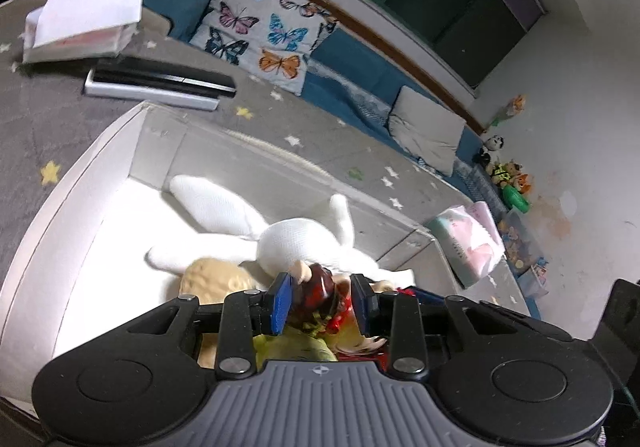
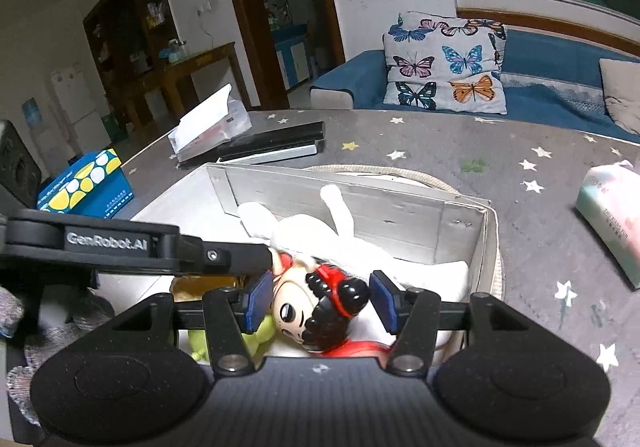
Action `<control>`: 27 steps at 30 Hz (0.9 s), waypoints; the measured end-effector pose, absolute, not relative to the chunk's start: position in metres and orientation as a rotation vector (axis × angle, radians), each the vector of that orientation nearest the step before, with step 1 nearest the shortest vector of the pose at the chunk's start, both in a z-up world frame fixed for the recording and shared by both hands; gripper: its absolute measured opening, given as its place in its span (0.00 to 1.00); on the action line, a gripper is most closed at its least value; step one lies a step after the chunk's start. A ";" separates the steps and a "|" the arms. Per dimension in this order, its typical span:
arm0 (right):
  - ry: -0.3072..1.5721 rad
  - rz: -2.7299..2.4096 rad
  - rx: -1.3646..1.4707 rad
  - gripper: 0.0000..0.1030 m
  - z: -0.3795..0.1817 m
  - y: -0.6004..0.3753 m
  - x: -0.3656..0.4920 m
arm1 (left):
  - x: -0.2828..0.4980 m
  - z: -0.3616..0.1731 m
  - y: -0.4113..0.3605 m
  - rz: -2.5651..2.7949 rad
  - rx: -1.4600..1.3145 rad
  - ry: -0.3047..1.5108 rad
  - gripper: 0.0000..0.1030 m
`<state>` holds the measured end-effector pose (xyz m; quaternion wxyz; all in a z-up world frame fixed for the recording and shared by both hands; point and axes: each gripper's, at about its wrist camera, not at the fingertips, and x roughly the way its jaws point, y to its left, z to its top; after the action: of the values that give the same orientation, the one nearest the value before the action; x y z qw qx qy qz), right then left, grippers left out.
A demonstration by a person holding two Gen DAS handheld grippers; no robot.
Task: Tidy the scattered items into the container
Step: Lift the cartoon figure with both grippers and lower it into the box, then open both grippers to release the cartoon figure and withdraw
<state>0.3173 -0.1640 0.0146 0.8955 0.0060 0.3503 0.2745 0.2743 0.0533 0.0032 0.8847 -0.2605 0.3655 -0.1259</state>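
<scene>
Scene: person is working two handheld grippers over a box on a table covered by a grey star-print cloth (image 1: 40, 119).
Container: open white-grey box (image 1: 80, 175) is sitting lower centre in both views, already holding toys.
Task item: doll figure (image 1: 320, 287) with dark hair and red hair pieces is hanging over the box's near end, bottom centre of both views, head up between the blue pads.
Left gripper (image 1: 320, 303): jaws are standing at a medium gap and gripping the doll figure, with one pad pressing on each side of its head. In the right wrist view one of its fingers is coming in from the left edge and touching the doll's red hair piece.
Right gripper (image 2: 316, 303): jaws are standing partly apart around the doll's head in that view. It is not gripping; none of its fingers are showing on the doll in the left wrist view.
Box contents: white plush rabbit (image 1: 288, 243) is lying across the middle. Tan plush (image 1: 216, 279) is lying just left of the doll, and green plush (image 2: 264, 331) is peeking out under the left pad.
Outside box: pastel tissue pack (image 1: 468, 243) is lying on the cloth to the right, well apart from the box. Long black-and-silver boxes (image 1: 160, 81) are lying beyond the far rim, with a white paper-topped box (image 1: 80, 27) behind them. Blue patterned box (image 2: 84, 183) is sitting at left, off the table edge.
Background: butterfly pillow (image 1: 260, 31) is leaning on a blue sofa (image 2: 552, 59).
</scene>
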 end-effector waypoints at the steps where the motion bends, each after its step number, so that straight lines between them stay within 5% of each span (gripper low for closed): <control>1: 0.725 0.570 0.011 0.53 0.015 -0.164 0.317 | 0.275 0.002 0.054 -0.260 -0.547 0.763 0.34; 18: 0.677 0.570 -0.046 0.54 0.021 -0.160 0.303 | 0.263 0.010 0.057 -0.231 -0.527 0.745 0.34; 27: 0.646 0.566 -0.055 0.70 0.026 -0.161 0.284 | 0.241 0.023 0.056 -0.203 -0.487 0.702 0.34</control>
<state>0.2843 -0.1614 0.0265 0.9088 -0.0268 0.3133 0.2742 0.2409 0.0556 0.0228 0.9050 -0.2358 0.3400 -0.0985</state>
